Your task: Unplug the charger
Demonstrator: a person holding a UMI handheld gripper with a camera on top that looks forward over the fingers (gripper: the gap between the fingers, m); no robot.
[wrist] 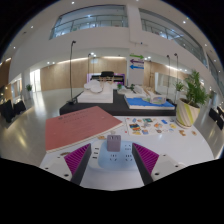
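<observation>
The charger is seen as a small grey, boxy block standing between the two pink-padded fingers of the gripper, on what appears to be a white power strip lying on the white worktop. The jaws are spread, with a gap left at either side of the charger, so nothing is pinched yet. The charger is judged to be light, rigid and hard-shelled, with smooth plastic sides that could slip under a weak hold; resistance is to be expected from the socket rather than from its weight. It is best taken on its two flat side faces, low on the body, and pulled straight out along the prongs, since the light strip may be lifted with it. The prongs and any cable cannot be made out. Beyond the fingers a pink-red mat is laid on the worktop, with small coloured items scattered beside it. Behind, a bright hall with a glossy floor, a potted plant and a balcony is shown
</observation>
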